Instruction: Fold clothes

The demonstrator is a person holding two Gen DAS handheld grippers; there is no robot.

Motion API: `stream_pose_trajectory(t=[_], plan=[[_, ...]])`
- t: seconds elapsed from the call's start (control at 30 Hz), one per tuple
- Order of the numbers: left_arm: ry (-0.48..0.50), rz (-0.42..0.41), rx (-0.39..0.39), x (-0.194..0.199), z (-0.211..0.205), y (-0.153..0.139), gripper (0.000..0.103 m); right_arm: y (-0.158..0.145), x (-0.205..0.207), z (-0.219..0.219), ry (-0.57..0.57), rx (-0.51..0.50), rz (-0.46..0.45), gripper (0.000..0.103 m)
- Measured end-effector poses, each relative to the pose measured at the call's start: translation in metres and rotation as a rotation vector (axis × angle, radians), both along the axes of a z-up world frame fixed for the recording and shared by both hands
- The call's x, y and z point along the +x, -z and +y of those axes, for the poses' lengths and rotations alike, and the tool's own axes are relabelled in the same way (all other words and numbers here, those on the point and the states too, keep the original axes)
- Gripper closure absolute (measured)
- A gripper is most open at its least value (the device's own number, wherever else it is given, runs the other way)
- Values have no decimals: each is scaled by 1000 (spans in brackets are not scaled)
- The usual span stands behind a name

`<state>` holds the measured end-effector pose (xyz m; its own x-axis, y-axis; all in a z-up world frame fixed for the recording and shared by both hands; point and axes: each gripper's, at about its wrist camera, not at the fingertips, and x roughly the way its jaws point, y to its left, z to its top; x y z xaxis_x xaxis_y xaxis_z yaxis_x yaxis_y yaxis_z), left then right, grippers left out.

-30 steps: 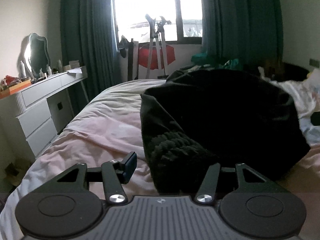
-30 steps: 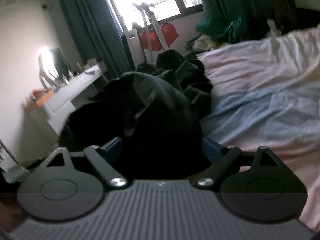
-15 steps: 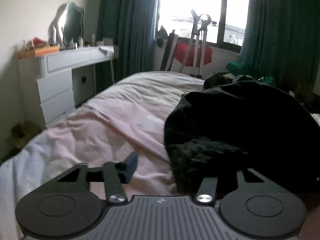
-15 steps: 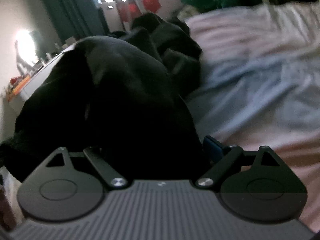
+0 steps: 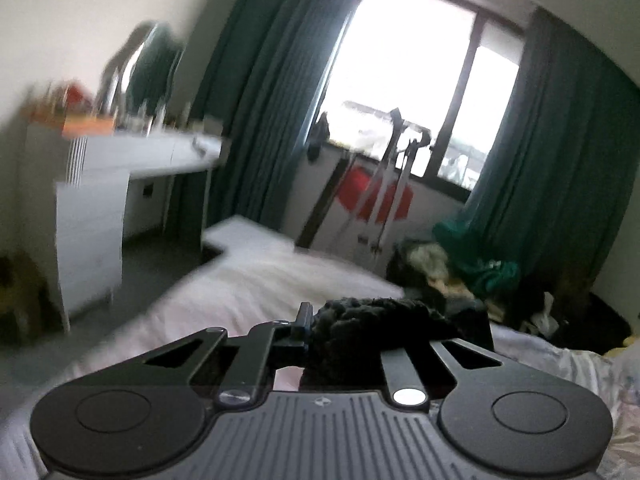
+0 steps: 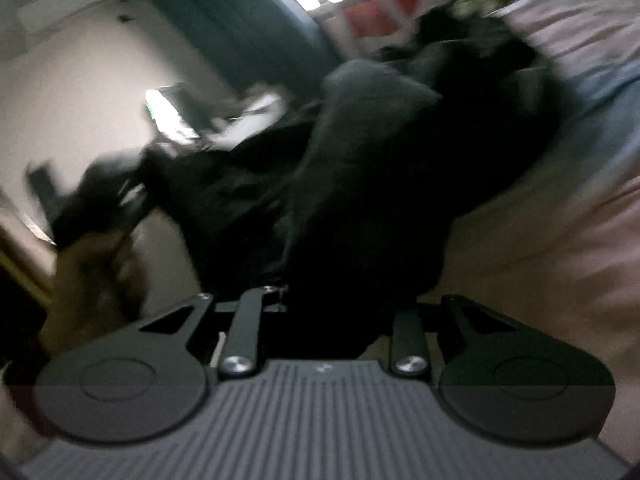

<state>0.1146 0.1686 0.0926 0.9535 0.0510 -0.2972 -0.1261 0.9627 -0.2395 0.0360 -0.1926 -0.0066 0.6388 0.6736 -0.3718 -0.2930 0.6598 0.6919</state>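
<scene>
Already the left hand-held gripper (image 5: 352,332) was clamped on the black garment's (image 6: 380,184) fuzzy edge, and the right hand-held gripper (image 6: 340,312) pinched its near end; the cloth stretched away from the right one across the bed (image 6: 560,240), toward the window (image 5: 404,76).

Both wrist views look low across the bed (image 5: 256,280) toward the window (image 5: 404,92), sharing it.

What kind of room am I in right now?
Most likely a bedroom. There is a bed with pale pink bedding, a white dressing table with drawers carrying an arched mirror, and long dark green curtains beside a bright window.
</scene>
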Motion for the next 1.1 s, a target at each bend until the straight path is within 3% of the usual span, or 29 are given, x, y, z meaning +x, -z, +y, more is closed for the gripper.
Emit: stream_pose_trajectory(t=[0.2,0.3,0.37,0.5,0.6,0.73,0.77,0.8,0.87,0.9,0.97,1.1], plan=[[-32,36,63,59,80,-59,92,-25,29,120,-119,158,-41,77],[-58,133,110,100,123,-42,92,-19,55,172,-140,228,-53,77],[-75,202,142,128,152,-28,91,-3,76,200,-148,253,-12,77],[-90,354,116,157,195,29,91,24,102,230,-160,140,62,77],[-89,377,65,156,216,60,90,34,109,237,-194,66,71,76],[-48,363,-2,137,225,54,86,28,108,241,-224,1,46,69],[-45,368,7,131,225,49,69,23,106,242,-226,-30,34,63],[-66,377,25,123,224,45,41,18,103,244,-228,-60,21,59],[-109,389,76,103,219,36,8,8,96,245,-231,-109,-3,42],[-119,388,113,89,213,32,7,4,90,242,-232,-115,-14,36],[-140,385,185,62,203,24,6,0,74,241,-255,-136,-37,3],[-108,350,238,5,167,8,6,-18,36,230,-289,-202,-113,0]])
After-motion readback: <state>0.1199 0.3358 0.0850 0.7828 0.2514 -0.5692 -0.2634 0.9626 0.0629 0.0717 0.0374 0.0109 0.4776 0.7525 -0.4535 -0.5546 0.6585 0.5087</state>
